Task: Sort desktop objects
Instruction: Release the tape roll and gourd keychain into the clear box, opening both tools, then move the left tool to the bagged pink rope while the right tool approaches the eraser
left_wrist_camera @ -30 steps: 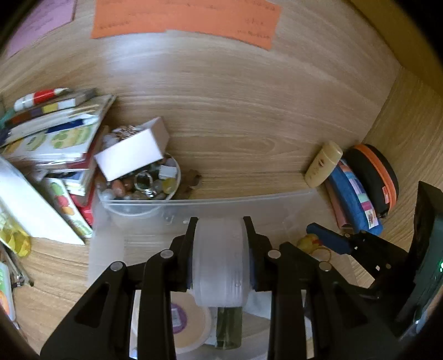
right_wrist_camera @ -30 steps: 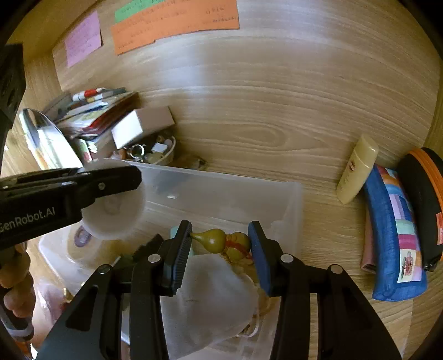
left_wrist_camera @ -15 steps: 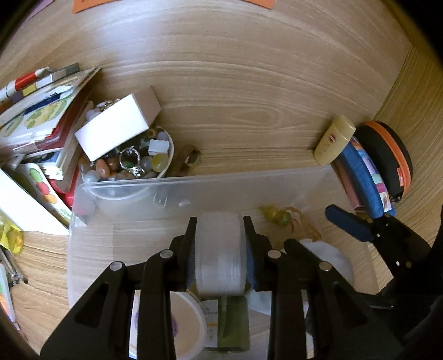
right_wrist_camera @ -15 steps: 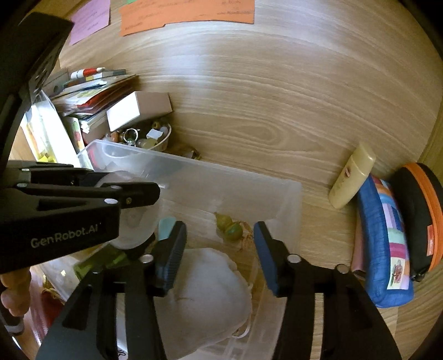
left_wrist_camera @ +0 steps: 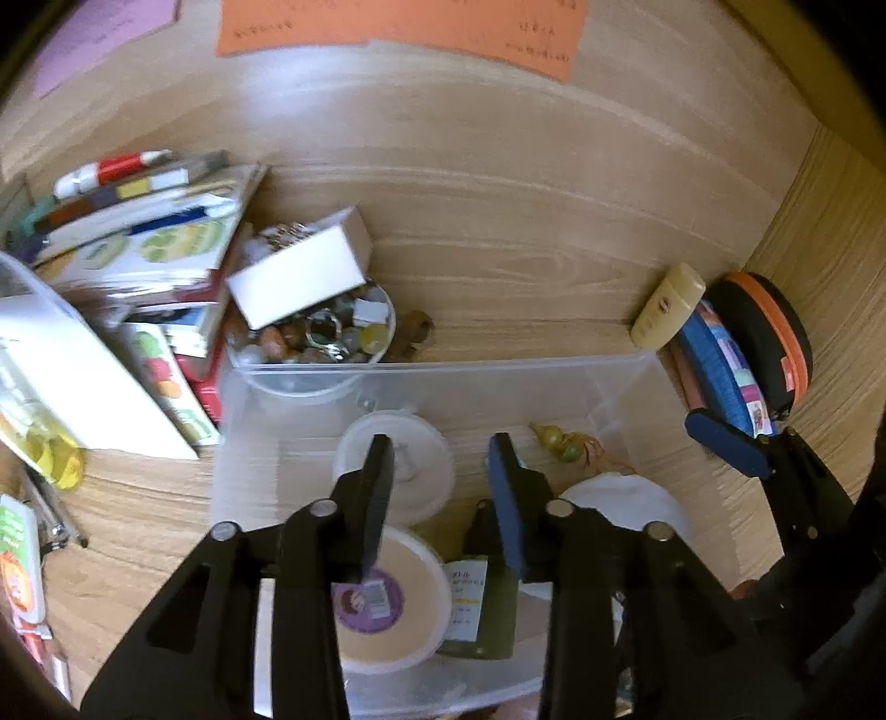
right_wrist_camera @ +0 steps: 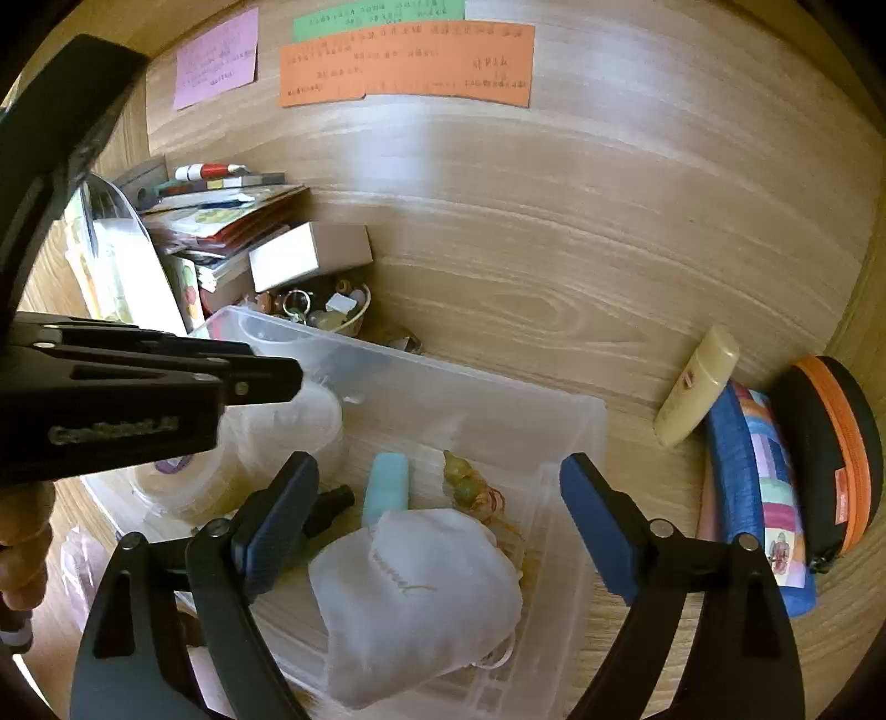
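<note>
Left gripper [left_wrist_camera: 440, 476]: hangs over the clear bin [left_wrist_camera: 554, 368], jaws parted and having just been opening; nothing is pinched between the pads, and the white round container [left_wrist_camera: 412, 471] lies in the bin below and beyond the gap
Right gripper [right_wrist_camera: 437, 498]: jaws spread wide, having just been opening, and nothing gripped; it hovers over the near end of the bin, above the white cloth pouch [right_wrist_camera: 415, 598]
Clear bin contents: the white round container toward the far wall, a cream-lidded tub with a purple label [left_wrist_camera: 387, 598] nearer the left gripper, a green bottle [left_wrist_camera: 482, 609] beside that tub, the small gourd charm [right_wrist_camera: 468, 484] on the bin floor, a pale blue tube [right_wrist_camera: 386, 487] just beside the charm, and the pouch in front of both
Bowl of trinkets [left_wrist_camera: 326, 338]: on the desk just behind the bin's far wall, with a white box [left_wrist_camera: 299, 277] resting tilted across it
Books and papers [left_wrist_camera: 138, 249]: piled to the left of the bowl
Cream bottle [right_wrist_camera: 698, 387]: lies on the desk right of the bin, beside a blue patchwork pencil case [right_wrist_camera: 758, 498] and a black case with an orange zip [right_wrist_camera: 830, 454]
Back panel: orange note [right_wrist_camera: 404, 66], purple note [right_wrist_camera: 216, 58] and green note [right_wrist_camera: 376, 16] stuck on the wood
</note>
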Available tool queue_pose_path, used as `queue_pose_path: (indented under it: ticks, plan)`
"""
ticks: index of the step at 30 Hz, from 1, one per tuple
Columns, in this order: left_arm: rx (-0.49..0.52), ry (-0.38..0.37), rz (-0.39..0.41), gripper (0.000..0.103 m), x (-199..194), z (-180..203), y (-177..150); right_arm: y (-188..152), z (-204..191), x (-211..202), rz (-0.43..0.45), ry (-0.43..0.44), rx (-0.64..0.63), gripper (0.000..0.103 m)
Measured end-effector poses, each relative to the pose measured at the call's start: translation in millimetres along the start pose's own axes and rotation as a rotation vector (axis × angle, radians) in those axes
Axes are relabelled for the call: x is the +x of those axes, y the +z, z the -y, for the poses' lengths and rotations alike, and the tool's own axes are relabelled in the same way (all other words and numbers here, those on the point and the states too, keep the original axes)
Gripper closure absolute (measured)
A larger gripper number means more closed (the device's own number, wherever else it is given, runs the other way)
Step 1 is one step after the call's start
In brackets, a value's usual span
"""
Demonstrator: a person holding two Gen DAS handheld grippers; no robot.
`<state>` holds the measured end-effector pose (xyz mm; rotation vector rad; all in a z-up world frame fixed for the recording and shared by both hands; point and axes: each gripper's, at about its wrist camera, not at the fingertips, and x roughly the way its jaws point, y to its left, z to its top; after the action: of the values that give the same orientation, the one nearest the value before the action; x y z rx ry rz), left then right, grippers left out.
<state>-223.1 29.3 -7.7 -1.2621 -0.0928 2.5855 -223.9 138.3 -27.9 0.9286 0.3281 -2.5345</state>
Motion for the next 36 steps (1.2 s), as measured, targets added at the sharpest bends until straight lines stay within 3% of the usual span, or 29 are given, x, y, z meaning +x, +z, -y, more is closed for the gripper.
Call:
queue_pose_path:
  ticks: [3, 7, 12, 17, 21, 28, 36]
  plan:
    - [-0.001, 0.018, 0.04, 0.062, -15, -2, -4, 0, 0, -3, 0.005, 0.003, 0.005, 0.01]
    - [0.0, 0.045, 0.087, 0.038, -36, -4, -12, 1, -2, -4, 0.013, -0.007, 0.008, 0.005]
    - [0.022, 0.087, 0.157, 0.029, -68, -7, -29, 3, -1, -10, 0.025, -0.007, 0.012, 0.005]
    - [0.02, 0.11, 0.219, 0.012, -100, -17, -47, 11, 3, -20, 0.049, 0.006, 0.034, 0.004]
    - [0.021, 0.142, 0.255, 0.007, -117, -23, -61, 17, 3, -36, 0.063, 0.013, 0.052, 0.003]
    - [0.021, 0.117, 0.255, 0.005, -130, -36, -89, 10, -6, -74, 0.096, 0.025, 0.05, 0.001]
    - [-0.015, 0.062, 0.153, 0.004, -114, -51, -125, -29, -17, -112, 0.11, -0.046, -0.012, 0.001]
